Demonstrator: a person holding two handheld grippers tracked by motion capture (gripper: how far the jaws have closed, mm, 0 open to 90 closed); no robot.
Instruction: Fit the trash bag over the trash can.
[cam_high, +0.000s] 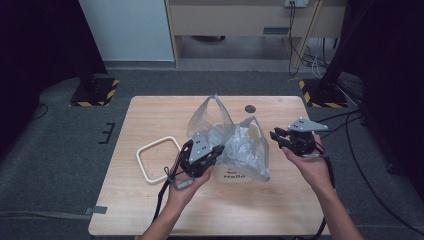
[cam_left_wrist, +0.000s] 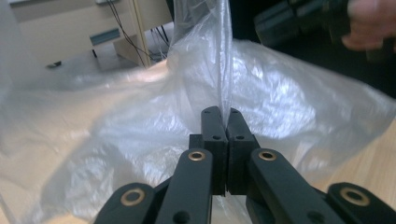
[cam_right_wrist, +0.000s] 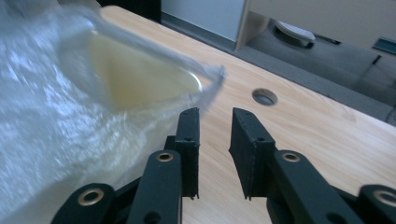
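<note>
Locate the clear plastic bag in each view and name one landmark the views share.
High view: plastic bag at table centre, between the grippers.
Left gripper view: bag spreads across the frame, an edge pinched in the shut jaws.
Right gripper view: bag at left, beside the open jaws.
Shared landmark: wooden table.

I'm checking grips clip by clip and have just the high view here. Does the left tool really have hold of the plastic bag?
Observer: Yes. In the left gripper view the left tool is shut, with a fold of the plastic bag pinched between its jaws.
Operator: And the right tool?
Observer: In its own view the right tool is open with nothing between the jaws; the bag's edge lies just beside its left jaw.
Operator: What is inside the bag?
Observer: The right gripper view shows a pale yellow container through the plastic.
</note>
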